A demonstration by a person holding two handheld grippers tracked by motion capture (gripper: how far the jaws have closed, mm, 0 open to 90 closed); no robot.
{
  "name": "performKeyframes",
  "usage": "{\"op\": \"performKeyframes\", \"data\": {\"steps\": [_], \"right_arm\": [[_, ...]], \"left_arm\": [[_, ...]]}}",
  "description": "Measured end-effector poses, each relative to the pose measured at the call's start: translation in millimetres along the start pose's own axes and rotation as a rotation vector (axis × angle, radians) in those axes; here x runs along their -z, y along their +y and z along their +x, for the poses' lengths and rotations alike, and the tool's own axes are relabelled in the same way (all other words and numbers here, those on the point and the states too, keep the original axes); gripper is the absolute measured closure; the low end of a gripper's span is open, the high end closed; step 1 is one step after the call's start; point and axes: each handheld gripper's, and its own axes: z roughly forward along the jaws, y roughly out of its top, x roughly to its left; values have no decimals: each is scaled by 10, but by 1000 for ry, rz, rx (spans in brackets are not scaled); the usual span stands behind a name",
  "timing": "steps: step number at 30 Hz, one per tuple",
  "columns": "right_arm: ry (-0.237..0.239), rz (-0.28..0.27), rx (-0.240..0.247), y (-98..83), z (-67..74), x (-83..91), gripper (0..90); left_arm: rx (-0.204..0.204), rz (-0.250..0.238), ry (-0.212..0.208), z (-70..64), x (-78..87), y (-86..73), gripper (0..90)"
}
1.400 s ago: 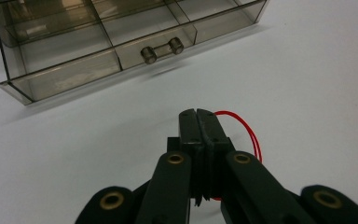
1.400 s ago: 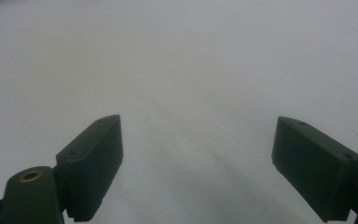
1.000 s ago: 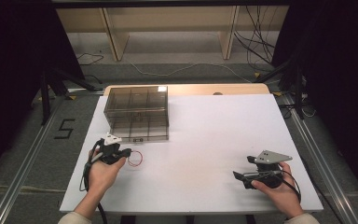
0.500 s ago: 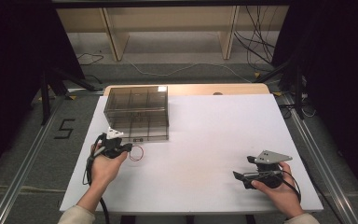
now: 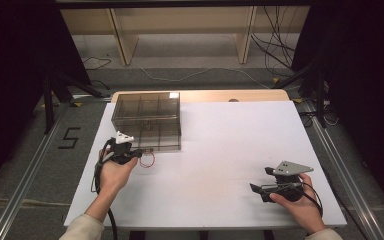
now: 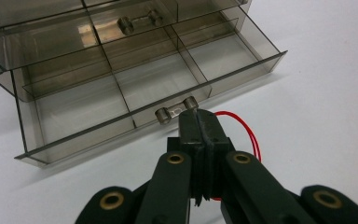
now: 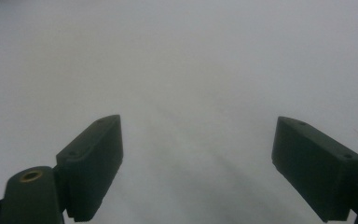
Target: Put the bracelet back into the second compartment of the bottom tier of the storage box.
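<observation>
My left gripper sits near the left edge of the white table, directly in front of the smoked transparent drawer box. In the left gripper view, my left gripper has its jaws pressed flat together with no gap between them. The jaw tips lie just beside the clear bar handle of the lower drawer; I cannot tell whether they touch it. The lower drawer stands pulled out from the box, and its compartments are visible through the dividers. The upper drawer carries a second clear handle and sits farther back.

A loop of thin red wire lies on the table beside and partly behind my closed left jaws. In the high view the red wire rests just in front of the box, beside the gripper tips. Whether the jaws pinch the wire cannot be determined.

My right gripper rests low near the front right of the table, well apart from the box. In the right gripper view, my right gripper has its jaws spread wide, with bare white table surface between them.
</observation>
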Motion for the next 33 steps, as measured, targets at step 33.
{"op": "performKeyframes", "data": {"steps": [33], "right_arm": [[8, 6, 5, -3, -2, 1, 171]], "left_arm": [[14, -8, 16, 77, -143, 256, 896]]}}
